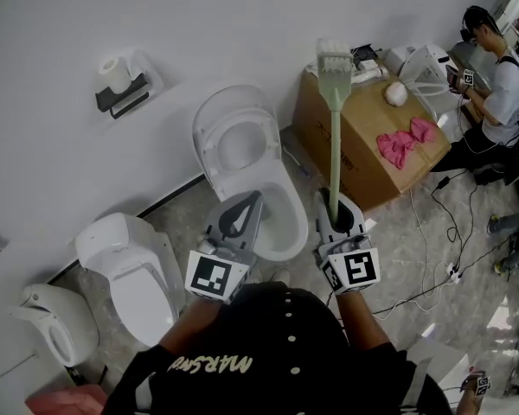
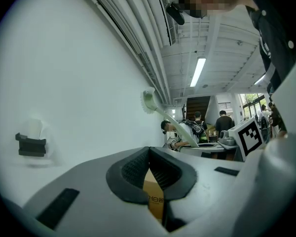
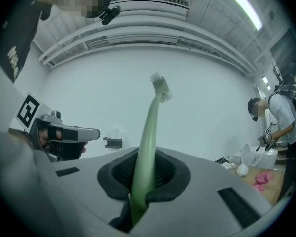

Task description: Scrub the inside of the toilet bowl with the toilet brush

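Note:
The white toilet (image 1: 281, 219) stands with its lid (image 1: 233, 137) raised, the bowl open below me. My right gripper (image 1: 333, 201) is shut on the pale green handle of the toilet brush (image 1: 335, 128), right of the bowl. The brush stands upright in the air, its white bristle head (image 1: 335, 59) at the top, outside the bowl. In the right gripper view the handle (image 3: 147, 147) runs up between the jaws to the head (image 3: 161, 87). My left gripper (image 1: 253, 202) hovers over the bowl's near rim, jaws together and empty; in its own view the pads (image 2: 138, 167) meet.
A cardboard box (image 1: 363, 145) with pink cloth (image 1: 404, 141) sits right of the toilet. A toilet-paper holder (image 1: 123, 86) hangs on the wall. Two more toilets (image 1: 134, 266) (image 1: 54, 320) stand at left. A person (image 1: 502, 85) sits at far right; cables (image 1: 441, 232) cross the floor.

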Available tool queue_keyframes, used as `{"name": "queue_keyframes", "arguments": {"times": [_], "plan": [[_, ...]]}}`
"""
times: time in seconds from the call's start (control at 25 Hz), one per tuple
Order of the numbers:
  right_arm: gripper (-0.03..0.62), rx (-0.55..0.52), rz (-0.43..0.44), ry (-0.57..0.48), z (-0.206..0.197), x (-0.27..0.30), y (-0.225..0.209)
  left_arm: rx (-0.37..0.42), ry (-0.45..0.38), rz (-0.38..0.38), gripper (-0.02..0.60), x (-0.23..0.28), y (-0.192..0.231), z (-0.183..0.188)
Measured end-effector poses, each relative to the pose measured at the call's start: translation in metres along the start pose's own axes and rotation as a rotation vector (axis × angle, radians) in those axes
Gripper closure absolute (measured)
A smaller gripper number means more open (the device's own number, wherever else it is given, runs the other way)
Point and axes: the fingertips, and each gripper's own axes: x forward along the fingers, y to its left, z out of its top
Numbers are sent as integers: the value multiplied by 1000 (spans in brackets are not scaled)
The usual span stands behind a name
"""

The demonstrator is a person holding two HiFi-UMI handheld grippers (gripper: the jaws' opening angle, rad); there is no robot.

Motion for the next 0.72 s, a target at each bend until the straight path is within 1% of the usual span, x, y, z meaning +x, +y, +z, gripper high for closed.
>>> {"name": "queue_keyframes", "arguments": {"times": [0.2,0.72], "plan": [[559,-6,-9,11,1,2,0,0,0,1,557,3,2,-1],[559,-18,-6,-16,3,3,0,-3,17,-2,557,5,-1,-8]]}}
